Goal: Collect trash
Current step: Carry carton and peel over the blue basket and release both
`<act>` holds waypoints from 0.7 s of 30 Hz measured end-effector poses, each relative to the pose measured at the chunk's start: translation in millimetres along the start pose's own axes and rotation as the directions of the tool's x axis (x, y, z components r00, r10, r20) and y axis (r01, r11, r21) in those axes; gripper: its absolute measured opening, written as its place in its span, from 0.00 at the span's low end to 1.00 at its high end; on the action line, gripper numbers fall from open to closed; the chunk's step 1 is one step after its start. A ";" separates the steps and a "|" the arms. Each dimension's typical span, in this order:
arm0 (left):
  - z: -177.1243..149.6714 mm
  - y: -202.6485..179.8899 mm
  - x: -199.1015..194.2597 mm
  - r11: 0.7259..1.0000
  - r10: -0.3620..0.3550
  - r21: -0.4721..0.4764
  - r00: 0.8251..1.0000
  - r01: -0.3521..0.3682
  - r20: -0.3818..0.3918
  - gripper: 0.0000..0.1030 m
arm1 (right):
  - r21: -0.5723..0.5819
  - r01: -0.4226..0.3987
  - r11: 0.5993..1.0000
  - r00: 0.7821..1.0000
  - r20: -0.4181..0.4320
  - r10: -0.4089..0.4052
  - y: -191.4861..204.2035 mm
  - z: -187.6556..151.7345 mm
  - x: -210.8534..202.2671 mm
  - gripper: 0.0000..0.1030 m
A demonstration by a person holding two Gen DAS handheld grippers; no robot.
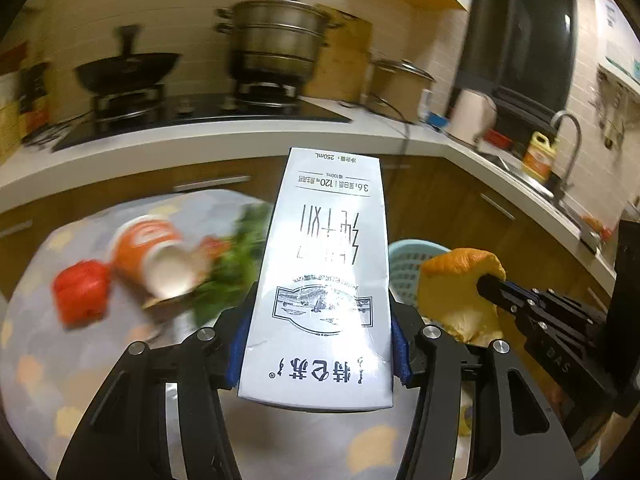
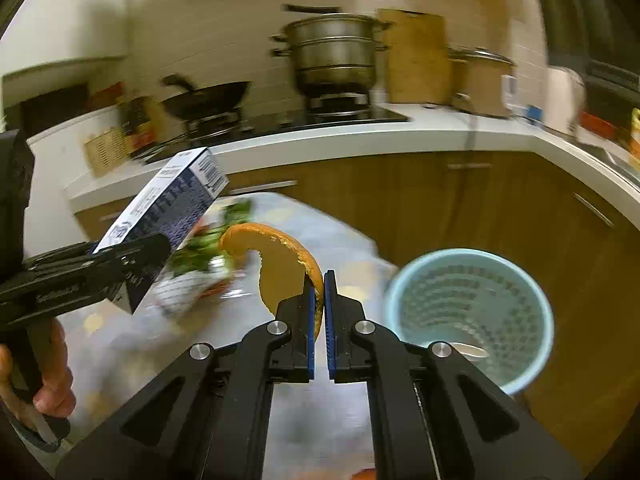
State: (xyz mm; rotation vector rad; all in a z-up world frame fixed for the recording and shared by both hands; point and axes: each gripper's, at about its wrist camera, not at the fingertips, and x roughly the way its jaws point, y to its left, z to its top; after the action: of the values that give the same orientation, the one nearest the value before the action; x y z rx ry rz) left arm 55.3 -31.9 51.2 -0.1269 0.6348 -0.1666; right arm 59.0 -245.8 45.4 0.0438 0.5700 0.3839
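**Inspector A:** In the left wrist view, the left tool pinched a milk carton aloft. On the counter a tipped orange cup, a red item and greens remained, blurred.

**Inspector B:** And the right?

**Inspector A:** In the right wrist view, the right tool was pressed on an orange peel, held above the counter, just left of the blue basket. The basket appeared nearly empty, one pale object at its bottom.

**Inspector B:** Progress?

**Inspector A:** Judged early: two pieces lifted, neither deposited, several left.
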 end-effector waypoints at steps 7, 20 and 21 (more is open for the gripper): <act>11.2 -62.6 58.2 0.995 -0.070 0.071 0.995 0.075 -0.074 0.51 | 0.102 0.129 0.986 0.992 -0.025 -0.128 -72.6 -8.2 7.5 0.03; -5.1 -117.7 169.0 0.986 -0.138 0.055 0.956 0.157 -0.259 0.51 | 0.253 0.262 0.932 0.954 -0.216 -0.209 -164.7 -60.1 69.2 0.03; -6.7 -120.6 176.1 0.986 -0.136 0.055 0.952 0.157 -0.274 0.51 | 0.259 0.263 0.930 0.952 -0.227 -0.206 -167.2 -62.7 73.9 0.03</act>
State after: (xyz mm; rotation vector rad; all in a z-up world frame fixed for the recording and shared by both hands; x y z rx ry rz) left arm 176.9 -184.4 -35.7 -0.0777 0.8903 -0.3560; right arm 139.8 -378.1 -70.1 0.2160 0.8153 0.0675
